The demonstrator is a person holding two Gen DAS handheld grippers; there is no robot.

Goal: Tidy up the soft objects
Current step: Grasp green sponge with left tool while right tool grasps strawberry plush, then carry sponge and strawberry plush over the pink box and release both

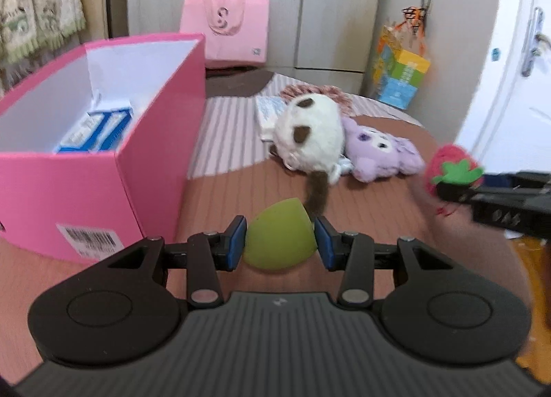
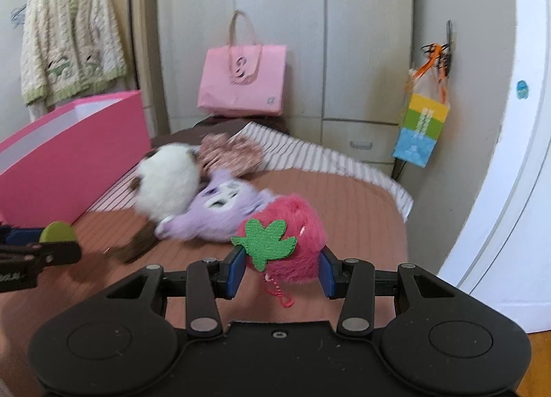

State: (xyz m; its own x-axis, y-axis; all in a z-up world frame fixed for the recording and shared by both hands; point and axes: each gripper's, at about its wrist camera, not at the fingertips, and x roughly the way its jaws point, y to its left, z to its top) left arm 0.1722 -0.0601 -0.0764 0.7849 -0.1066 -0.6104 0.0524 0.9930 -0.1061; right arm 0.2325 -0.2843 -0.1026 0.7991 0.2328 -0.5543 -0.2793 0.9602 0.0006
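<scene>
Bedding (image 1: 361, 211) in brown and stripes carries everything, largest first: a pink box (image 1: 151, 142) stands open-topped at the left, likely the bin for the soft things. Beside it lie a white plush (image 1: 313, 135) and a purple plush (image 1: 378, 149), touching, not yet gathered. The right hand-held gripper (image 2: 282, 269) is closed on a pink strawberry plush (image 2: 292, 242), lifted clear of the bed. The left hand-held gripper (image 1: 279, 242) pinches a green sponge (image 1: 279, 235) firmly, near the box, probably bound for it.
</scene>
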